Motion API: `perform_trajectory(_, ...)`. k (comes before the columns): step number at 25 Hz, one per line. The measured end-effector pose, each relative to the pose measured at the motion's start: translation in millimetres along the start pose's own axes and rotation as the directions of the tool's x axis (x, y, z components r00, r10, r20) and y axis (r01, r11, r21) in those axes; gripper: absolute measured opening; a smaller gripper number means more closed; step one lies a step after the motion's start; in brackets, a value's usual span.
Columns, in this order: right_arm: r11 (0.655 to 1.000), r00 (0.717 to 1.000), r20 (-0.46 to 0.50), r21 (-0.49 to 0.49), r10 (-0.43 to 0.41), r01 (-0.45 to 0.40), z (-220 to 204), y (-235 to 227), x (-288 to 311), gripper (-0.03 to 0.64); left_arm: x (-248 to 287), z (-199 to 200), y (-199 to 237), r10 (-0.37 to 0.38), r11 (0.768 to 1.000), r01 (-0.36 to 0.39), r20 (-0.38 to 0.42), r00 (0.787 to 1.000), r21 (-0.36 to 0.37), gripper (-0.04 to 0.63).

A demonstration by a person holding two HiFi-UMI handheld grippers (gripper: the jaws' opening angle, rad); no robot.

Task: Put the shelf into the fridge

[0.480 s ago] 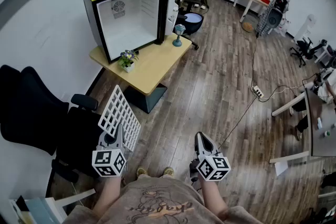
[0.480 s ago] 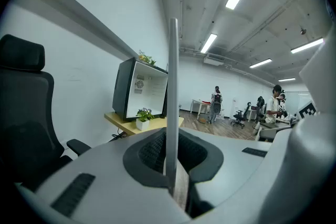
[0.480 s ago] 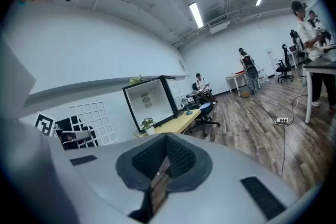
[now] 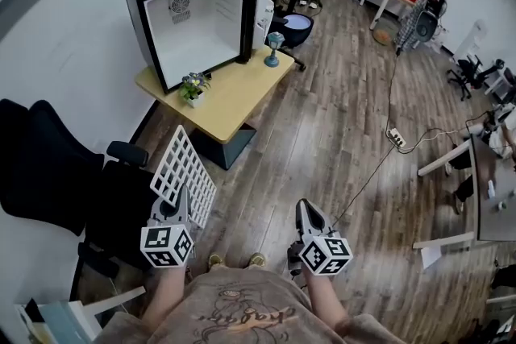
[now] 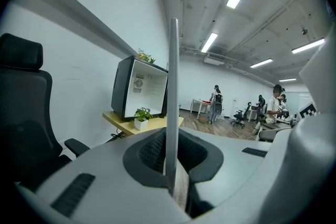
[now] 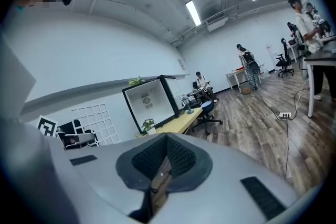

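the left gripper (image 4: 179, 204) is clamped on the near edge of the white wire shelf (image 4: 184, 173). in the left gripper view the grid shows edge-on as a thin white bar rising from between the jaws, which pinch it at its base. the shelf slants up and away from the gripper, above the black office chair (image 4: 56, 173) and beside the corner of the wooden table (image 4: 234, 97). the fridge (image 4: 197, 24) stands on that table with its door swung open, well apart from the shelf. the right gripper (image 4: 309, 215) has its jaws together with nothing between them, held above the plank floor (image 4: 322, 133).
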State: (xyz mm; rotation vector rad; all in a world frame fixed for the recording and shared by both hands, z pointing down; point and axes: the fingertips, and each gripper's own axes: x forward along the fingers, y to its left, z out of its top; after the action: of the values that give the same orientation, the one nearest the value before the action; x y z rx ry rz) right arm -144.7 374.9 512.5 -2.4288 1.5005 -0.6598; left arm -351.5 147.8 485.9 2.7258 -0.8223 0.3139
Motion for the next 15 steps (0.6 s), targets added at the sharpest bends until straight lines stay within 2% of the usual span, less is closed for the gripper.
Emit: perform_trajectory(15,1.000,0.999,-0.036,-0.007,0.019,-0.019,17,-69,12,-0.002,52,-6,-49,0.033,0.999,-0.033,0.023,0.999,-0.011,0.048)
